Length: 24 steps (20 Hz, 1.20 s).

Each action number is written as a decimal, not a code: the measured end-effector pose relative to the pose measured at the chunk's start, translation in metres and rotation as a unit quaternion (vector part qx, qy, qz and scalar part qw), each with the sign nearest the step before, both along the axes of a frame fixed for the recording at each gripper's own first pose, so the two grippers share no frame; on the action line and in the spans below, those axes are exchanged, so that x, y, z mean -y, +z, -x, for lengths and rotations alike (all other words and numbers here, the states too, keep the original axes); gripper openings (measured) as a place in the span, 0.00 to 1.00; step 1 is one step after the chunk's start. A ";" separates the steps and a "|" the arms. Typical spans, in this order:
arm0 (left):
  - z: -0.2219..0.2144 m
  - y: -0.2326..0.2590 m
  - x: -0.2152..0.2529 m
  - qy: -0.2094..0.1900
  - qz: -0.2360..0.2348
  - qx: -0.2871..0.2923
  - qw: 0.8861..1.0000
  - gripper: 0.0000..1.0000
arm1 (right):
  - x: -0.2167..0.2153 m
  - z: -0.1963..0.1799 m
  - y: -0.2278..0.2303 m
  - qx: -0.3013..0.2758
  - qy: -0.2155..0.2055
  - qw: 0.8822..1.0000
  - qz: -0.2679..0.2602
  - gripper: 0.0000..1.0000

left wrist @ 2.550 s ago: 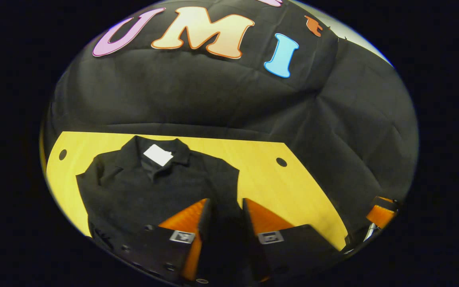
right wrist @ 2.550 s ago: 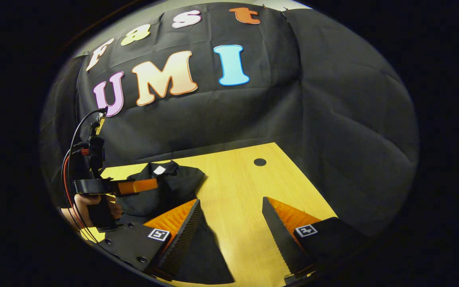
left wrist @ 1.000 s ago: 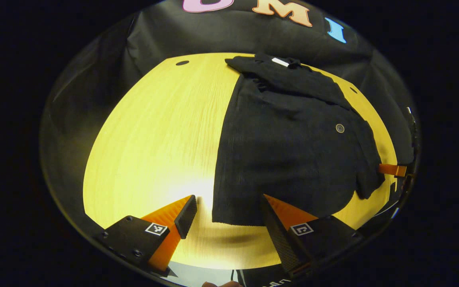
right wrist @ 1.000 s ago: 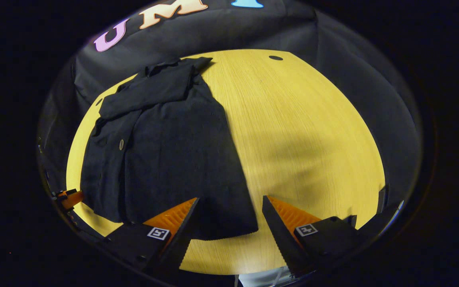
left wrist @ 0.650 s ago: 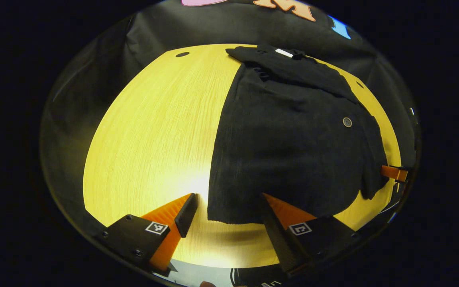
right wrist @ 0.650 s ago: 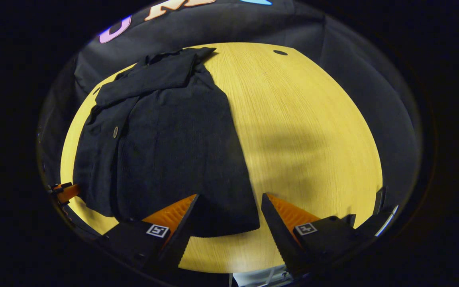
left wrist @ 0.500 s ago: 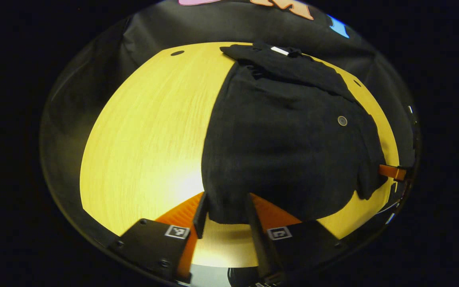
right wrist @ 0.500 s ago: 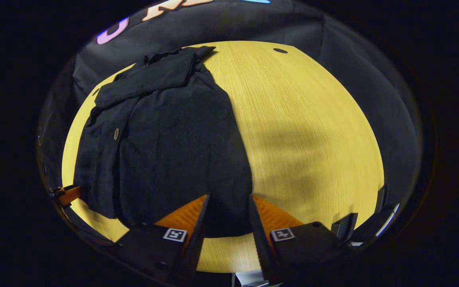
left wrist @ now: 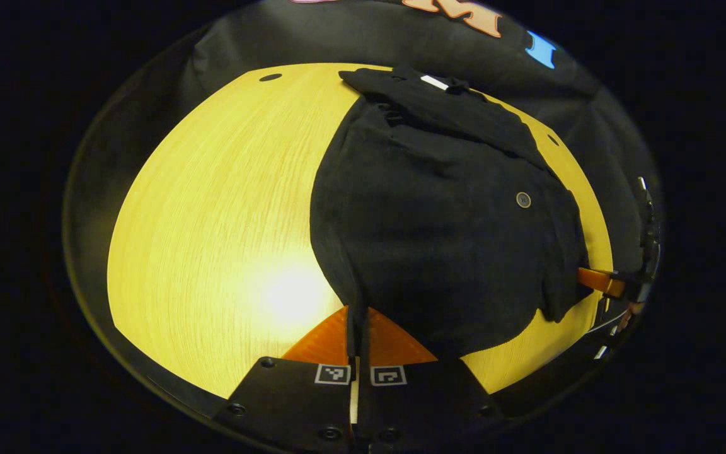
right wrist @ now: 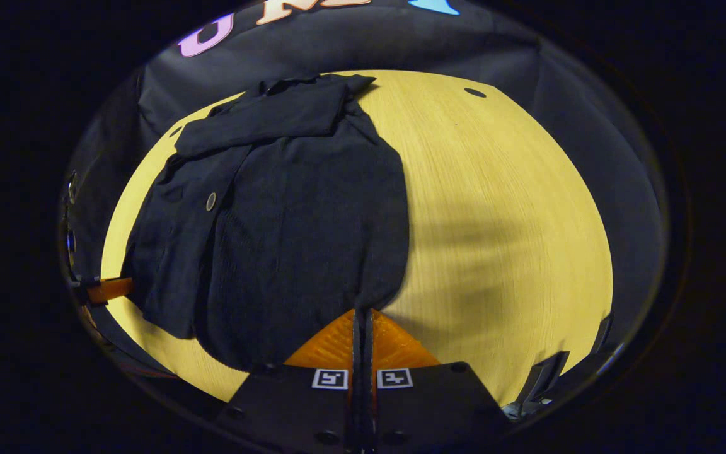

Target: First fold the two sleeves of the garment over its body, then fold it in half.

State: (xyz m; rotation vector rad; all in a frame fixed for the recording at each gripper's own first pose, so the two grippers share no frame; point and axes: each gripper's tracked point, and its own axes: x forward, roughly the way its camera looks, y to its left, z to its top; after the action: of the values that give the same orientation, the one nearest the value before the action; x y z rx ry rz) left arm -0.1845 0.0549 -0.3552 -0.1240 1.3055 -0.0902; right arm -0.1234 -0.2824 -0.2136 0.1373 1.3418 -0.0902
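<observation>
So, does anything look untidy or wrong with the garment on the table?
Nothing is damaged. The black garment lies on the table with sleeves folded in, slightly rumpled near the collar. Left gripper and right gripper each pinch a hem corner.

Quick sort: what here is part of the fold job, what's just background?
Job:
- black shirt, sleeves folded over its body
- left gripper, shut on the hem corner
- right gripper, shut on the other hem corner

Background:
- wooden table
- table holes
</observation>
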 end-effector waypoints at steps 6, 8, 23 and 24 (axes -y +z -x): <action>-0.041 0.051 0.012 -0.003 0.030 0.051 0.998 0.00 | -0.034 -0.061 0.060 0.070 -0.008 0.996 -0.061 0.03; -0.066 0.071 0.016 -0.012 0.043 0.070 0.997 0.00 | -0.039 -0.088 0.079 0.093 -0.011 0.993 -0.074 0.02; -0.319 0.148 0.020 -0.026 0.054 0.251 0.966 0.00 | -0.023 -0.318 0.151 0.225 0.004 0.971 -0.076 0.02; -0.336 0.147 0.019 -0.021 0.054 0.262 0.963 0.00 | -0.020 -0.334 0.150 0.229 0.005 0.971 -0.072 0.02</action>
State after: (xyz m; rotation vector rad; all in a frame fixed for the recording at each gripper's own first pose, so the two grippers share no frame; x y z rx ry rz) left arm 0.1513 0.0355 -0.2084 -0.1525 0.7731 -0.2161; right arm 0.2104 -0.2624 -0.0632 0.2580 0.8861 0.0461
